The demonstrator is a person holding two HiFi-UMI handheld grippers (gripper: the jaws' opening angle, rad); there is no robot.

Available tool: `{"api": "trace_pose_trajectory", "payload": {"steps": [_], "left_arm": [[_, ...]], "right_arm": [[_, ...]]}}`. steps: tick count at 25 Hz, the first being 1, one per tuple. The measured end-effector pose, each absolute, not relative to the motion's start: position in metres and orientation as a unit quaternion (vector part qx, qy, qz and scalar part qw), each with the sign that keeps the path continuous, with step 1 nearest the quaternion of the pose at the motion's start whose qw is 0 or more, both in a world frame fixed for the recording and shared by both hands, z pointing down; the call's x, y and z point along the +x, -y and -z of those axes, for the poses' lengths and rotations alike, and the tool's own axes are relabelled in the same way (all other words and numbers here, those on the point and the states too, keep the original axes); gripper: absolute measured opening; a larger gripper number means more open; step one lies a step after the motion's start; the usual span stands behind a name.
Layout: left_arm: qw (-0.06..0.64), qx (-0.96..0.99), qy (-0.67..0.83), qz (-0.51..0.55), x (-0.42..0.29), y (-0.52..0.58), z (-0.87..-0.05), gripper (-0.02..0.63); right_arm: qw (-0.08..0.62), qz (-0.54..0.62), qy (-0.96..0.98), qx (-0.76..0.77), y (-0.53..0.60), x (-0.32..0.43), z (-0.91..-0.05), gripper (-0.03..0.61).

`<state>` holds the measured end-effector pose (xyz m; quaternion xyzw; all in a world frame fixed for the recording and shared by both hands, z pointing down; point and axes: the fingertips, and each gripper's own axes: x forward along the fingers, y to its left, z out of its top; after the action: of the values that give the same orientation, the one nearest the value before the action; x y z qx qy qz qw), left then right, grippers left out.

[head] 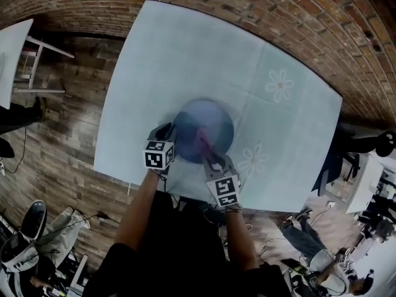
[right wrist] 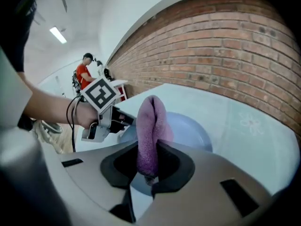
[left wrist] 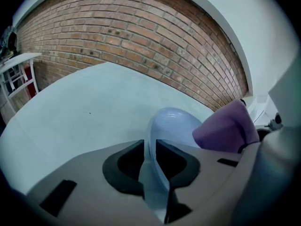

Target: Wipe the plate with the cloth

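Plate (head: 190,121) and cloth are both in hand near the front edge of the wide pale table (head: 204,54), which stands against a brick wall (head: 260,5) and takes up most of the head view. That position keeps the work close to the person's body, where both arms can reach it without stretching.

Round and blue, the plate shows its face upward in the head view. From the left gripper view (left wrist: 171,124) its rim runs straight back between the jaws. Whether the far side rests flat on the table or is tipped up a little, I cannot tell.

At the plate's left edge, the left gripper (head: 169,131) has its jaws closed on the rim (left wrist: 153,173), with the pads pressing on either side. This hold probably serves as an anchor, so the plate cannot slide or spin while it is rubbed.

Coming in from the near side, the right gripper (head: 210,156) reaches over the plate's face. Its jaws are clamped on the purple cloth (right wrist: 150,121), which is folded and stands up between the pads with a bunched end past the tips. Gripped this way, that free end can meet the plate before the hard jaws do. In the head view the cloth (head: 203,140) sits over the middle of the plate, so the wipe looks under way.
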<state>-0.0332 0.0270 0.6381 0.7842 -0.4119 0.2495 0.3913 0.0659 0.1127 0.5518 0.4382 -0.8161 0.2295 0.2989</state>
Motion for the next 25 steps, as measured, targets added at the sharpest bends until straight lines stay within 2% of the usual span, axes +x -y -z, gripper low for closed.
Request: {"api": "trace_pose_trajectory", "payload": {"steps": [2, 6, 12, 17, 21, 25], "left_arm": [[0.381, 0.786, 0.416, -0.252, -0.037, -0.024, -0.633, 0.095], [0.358, 0.782, 0.445, -0.248, -0.053, -0.025, -0.617, 0.097], [0.268, 0.817, 0.464, -0.214, -0.057, -0.036, -0.553, 0.097], [0.207, 0.843, 0.472, -0.155, -0.048, -0.055, -0.493, 0.081], [0.135, 0.851, 0.483, -0.157, -0.036, -0.077, -0.460, 0.058], [0.112, 0.868, 0.469, -0.122, -0.022, -0.102, -0.430, 0.049]], "right_arm": [[0.256, -0.220, 0.812, 0.476, -0.107, 0.076, -0.535, 0.075], [0.177, -0.207, 0.806, 0.526, -0.110, 0.096, -0.508, 0.075], [0.099, -0.178, 0.793, 0.575, -0.118, 0.111, -0.463, 0.075], [0.072, -0.154, 0.790, 0.590, -0.130, 0.119, -0.435, 0.077], [0.060, -0.136, 0.790, 0.595, -0.141, 0.120, -0.417, 0.078], [0.051, -0.130, 0.789, 0.598, -0.154, 0.115, -0.405, 0.078]]}}
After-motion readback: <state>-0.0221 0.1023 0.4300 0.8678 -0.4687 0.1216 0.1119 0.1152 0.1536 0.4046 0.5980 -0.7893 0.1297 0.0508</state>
